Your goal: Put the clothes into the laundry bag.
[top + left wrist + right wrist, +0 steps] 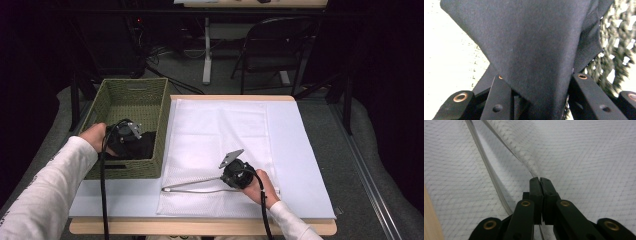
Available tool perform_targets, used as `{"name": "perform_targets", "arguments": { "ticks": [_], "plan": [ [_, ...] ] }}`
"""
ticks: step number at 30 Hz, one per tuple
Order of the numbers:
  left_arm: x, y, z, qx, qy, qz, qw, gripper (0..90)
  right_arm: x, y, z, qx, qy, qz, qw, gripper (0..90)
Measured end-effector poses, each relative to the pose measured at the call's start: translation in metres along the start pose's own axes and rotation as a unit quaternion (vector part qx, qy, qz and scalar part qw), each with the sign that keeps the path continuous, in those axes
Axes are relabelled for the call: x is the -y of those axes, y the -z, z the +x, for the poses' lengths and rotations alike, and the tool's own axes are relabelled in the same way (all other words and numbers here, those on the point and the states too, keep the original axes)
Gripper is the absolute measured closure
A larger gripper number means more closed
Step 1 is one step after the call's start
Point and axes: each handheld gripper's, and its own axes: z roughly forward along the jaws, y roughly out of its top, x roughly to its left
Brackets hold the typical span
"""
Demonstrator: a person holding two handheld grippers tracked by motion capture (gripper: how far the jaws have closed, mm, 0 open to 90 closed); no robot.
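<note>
Black cloth (531, 50) pinched in the left gripper (131, 137), down inside the green basket (112, 100) at the bench's left. Mesh bag (220, 125) spread flat to the right, zip mouth (192, 185) running along the near edge, long axis across the bench. Right gripper (540, 182) closed on the upper lip, holding the mouth ajar. Basket wall between cloth and bag: up and over, then rightward into the gap.

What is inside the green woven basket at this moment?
Inside the green woven basket lies a black cloth, with the left gripper reaching into it and closed on the fabric. The cloth and gripper cover the near floor, so anything beneath cannot be seen.
</note>
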Motion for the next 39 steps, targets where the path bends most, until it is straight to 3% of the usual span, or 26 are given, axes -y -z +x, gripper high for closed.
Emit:
{"name": "perform_targets", "arguments": {
  "ticks": [12, 16, 26, 32, 33, 39],
  "plan": [
    [0.001, 0.028, -0.003, -0.024, 0.002, -0.008, 0.9997, 67.6, 0.0, 0.001, 0.0, 0.003, 0.002, -0.006, 1.0, 88.8],
    [-0.001, 0.037, -0.003, -0.03, 0.011, 0.0, 0.9995, 67.7, 0.0, 0.001, 0.0, 0.001, 0.003, -0.006, 1.0, 88.8],
    [-0.006, 0.066, -0.008, -0.048, 0.006, 0.006, 0.9988, 68.3, 0.0, 0.001, 0.0, -0.002, 0.003, -0.006, 1.0, 88.8],
    [-0.011, 0.086, -0.013, -0.059, 0.0, 0.014, 0.9981, 68.6, 0.001, 0.001, 0.001, -0.003, -0.01, -0.004, 0.9999, 88.8],
    [-0.012, 0.089, -0.013, -0.063, -0.001, 0.019, 0.9979, 68.7, 0.001, 0.001, 0.0, -0.003, 0.006, -0.008, 0.9999, 88.8],
    [-0.017, 0.108, -0.018, -0.077, -0.006, 0.035, 0.9964, 69.2, 0.0, 0.001, 0.0, -0.003, -0.001, -0.006, 1.0, 88.8]
  ]
}}
